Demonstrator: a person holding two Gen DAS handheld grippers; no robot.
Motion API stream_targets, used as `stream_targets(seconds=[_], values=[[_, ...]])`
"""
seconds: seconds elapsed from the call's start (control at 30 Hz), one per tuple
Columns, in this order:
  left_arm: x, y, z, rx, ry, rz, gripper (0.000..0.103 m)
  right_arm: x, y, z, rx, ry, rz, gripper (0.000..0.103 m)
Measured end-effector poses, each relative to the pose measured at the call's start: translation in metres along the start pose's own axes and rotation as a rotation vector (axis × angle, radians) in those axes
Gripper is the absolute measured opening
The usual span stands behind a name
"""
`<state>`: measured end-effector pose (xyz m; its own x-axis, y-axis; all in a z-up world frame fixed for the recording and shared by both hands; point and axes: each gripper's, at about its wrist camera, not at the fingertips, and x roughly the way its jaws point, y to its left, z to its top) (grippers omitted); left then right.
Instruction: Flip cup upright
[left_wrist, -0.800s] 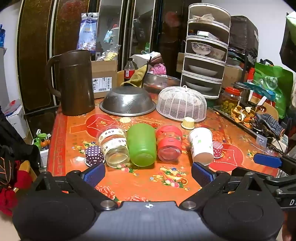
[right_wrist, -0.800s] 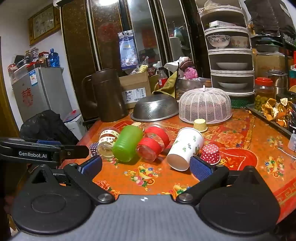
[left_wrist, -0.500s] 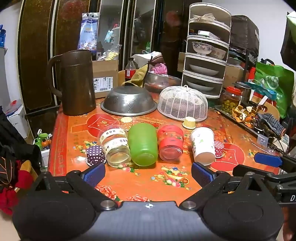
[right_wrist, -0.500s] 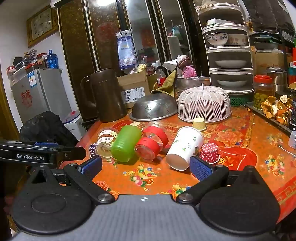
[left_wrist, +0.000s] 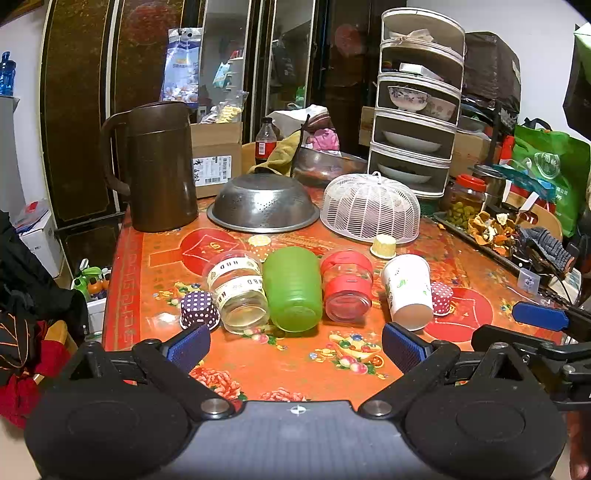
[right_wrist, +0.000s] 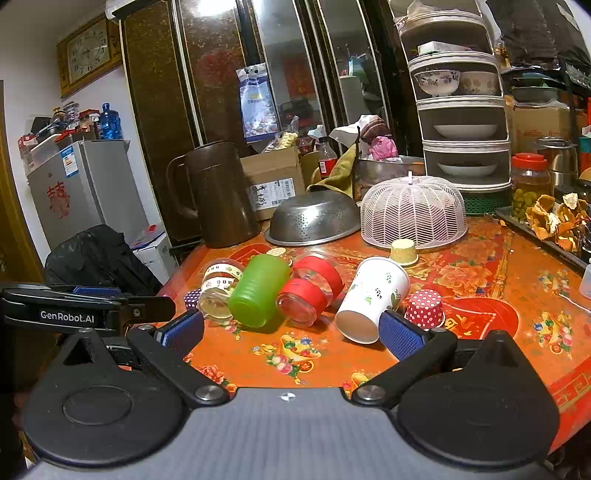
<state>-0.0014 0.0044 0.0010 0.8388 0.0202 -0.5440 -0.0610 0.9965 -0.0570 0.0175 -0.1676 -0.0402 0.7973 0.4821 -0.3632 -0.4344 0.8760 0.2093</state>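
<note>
Cups lay in a row on their sides on the orange floral-print table: a clear glass jar-cup with white lettered bands, a ribbed green plastic cup, a clear glass cup with red silicone bands and a white paper cup with leaf print, mouths all facing the cameras. Nothing was upright yet, so the step looked like approach, before any grasp. Left gripper hung short of the row with its jaws spread wide and nothing between them, centred roughly on the green cup. Right gripper was likewise wide and empty; in its view the paper cup sat just beside its right pad, though contact couldn't be confirmed. The task didn't say which cup came first. Likely next move: pick one cup, bring the jaws either side of its body, close, then tilt it onto its base. The middle cups were touching their neighbours, so the paper cup at the end seemed the cleaner grab. A red polka-dot cupcake liner right next to it could get knocked.
</note>
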Motion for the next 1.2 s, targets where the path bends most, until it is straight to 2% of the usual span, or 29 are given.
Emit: stream_targets(seconds=[1.2], values=[[-0.0033, 0.0031, -0.0013, -0.001, -0.006, 0.016, 0.1, -0.0031, 0.0002, 0.0002, 0.01, -0.003, 0.006, 0.102]])
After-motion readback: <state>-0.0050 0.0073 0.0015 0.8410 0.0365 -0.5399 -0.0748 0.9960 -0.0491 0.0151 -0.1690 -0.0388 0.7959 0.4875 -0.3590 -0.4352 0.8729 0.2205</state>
